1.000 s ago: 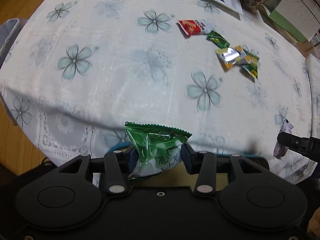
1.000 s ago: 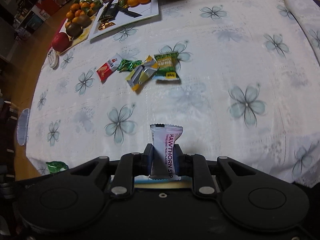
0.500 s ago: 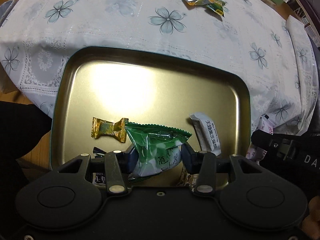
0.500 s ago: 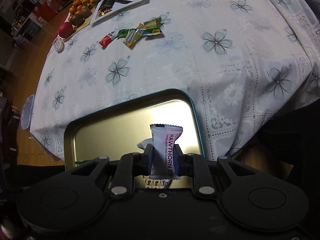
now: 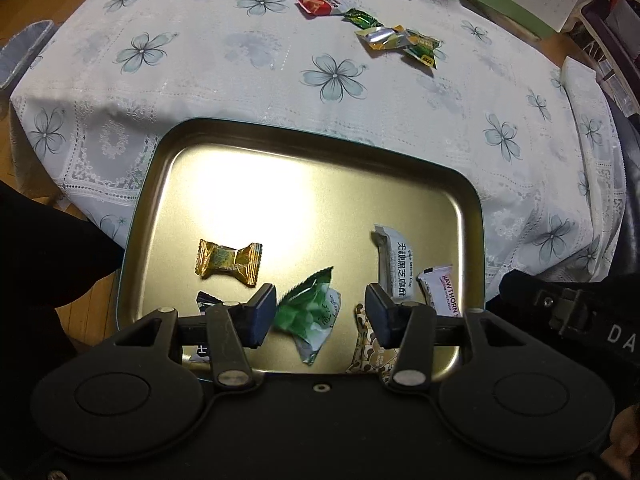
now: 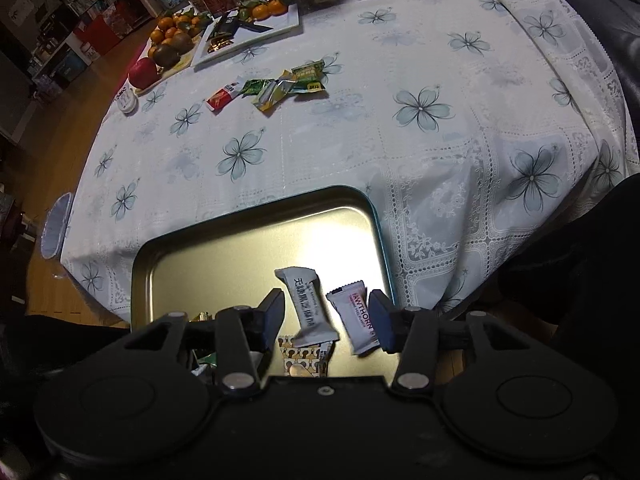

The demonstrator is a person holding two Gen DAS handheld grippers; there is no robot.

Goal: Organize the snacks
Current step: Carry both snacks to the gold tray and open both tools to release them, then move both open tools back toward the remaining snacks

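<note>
A gold tray (image 5: 248,184) with a teal rim sits below the table's near edge. My left gripper (image 5: 320,314) hangs over it, jaws opening. The green snack packet (image 5: 310,316) is loose between the pads, tilted and blurred, gripped by neither. My right gripper (image 6: 326,320) is over the tray (image 6: 240,256) too, jaws opening. The pink-white hawthorn strip (image 6: 358,322) slants free beside the right pad. In the tray lie a gold candy (image 5: 228,262), a white packet (image 5: 396,264) and a brown patterned packet (image 5: 368,348). Several snacks (image 5: 396,38) lie on the table.
A flowered white cloth (image 6: 420,108) covers the round table and hangs over its edge. At the far side stand a fruit board with an apple (image 6: 142,72), a white plate with oranges (image 6: 256,20) and a green box (image 5: 508,4). Dark clothing (image 5: 36,256) flanks the tray.
Both grippers drew back from the table to above the tray. The left let go of the green packet and the right let go of the hawthorn strip; both sets of jaws stand apart now.
</note>
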